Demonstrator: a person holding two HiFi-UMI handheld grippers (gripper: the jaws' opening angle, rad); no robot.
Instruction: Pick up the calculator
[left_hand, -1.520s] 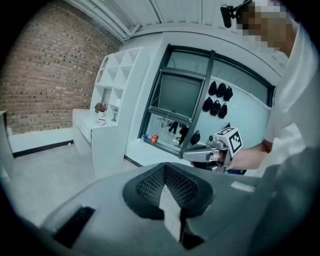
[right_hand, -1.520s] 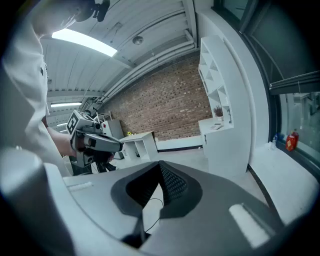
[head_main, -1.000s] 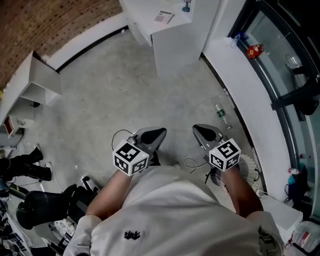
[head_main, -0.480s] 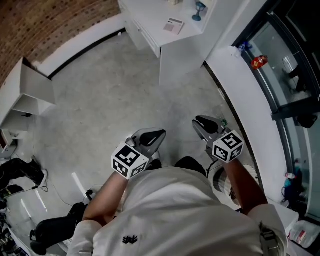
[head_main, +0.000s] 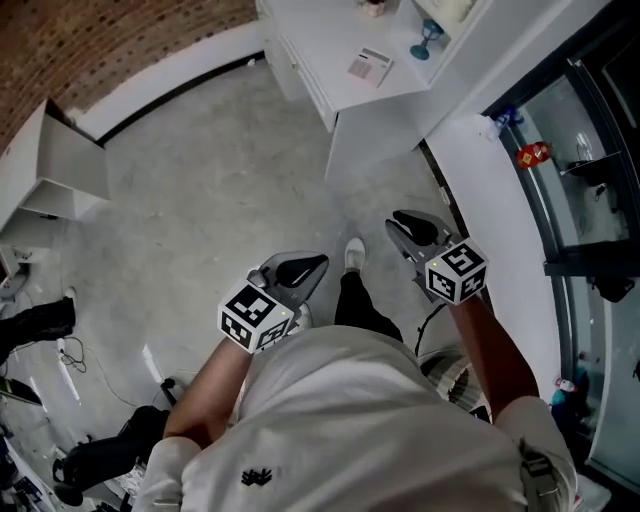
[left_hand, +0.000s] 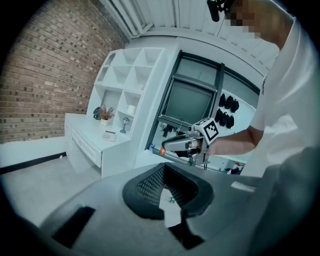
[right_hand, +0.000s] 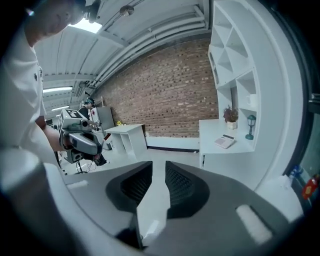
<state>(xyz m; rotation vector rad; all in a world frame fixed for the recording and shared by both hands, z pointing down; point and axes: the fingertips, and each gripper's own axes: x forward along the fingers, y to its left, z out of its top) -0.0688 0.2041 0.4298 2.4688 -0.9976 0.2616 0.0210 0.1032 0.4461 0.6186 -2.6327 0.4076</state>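
The calculator (head_main: 370, 66) is a small white pad lying flat on a white desk (head_main: 335, 85) at the top of the head view, well ahead of both grippers. It also shows in the left gripper view (left_hand: 109, 135) and the right gripper view (right_hand: 224, 141). My left gripper (head_main: 305, 268) hangs at waist height over the floor, its tips together, nothing held (left_hand: 165, 170). My right gripper (head_main: 405, 228) is beside it, jaws a narrow gap apart and empty (right_hand: 159, 172); they have just been opening.
A small blue lamp (head_main: 428, 40) stands on the desk near the calculator. A low white shelf unit (head_main: 60, 160) is at the left. A white ledge (head_main: 500, 200) and glass wall run along the right. Cables and dark gear (head_main: 40, 320) lie at the lower left.
The person has walked toward the desk, which now sits nearer in the head view. Both grippers came forward with the body. The right gripper's jaws have parted slightly.
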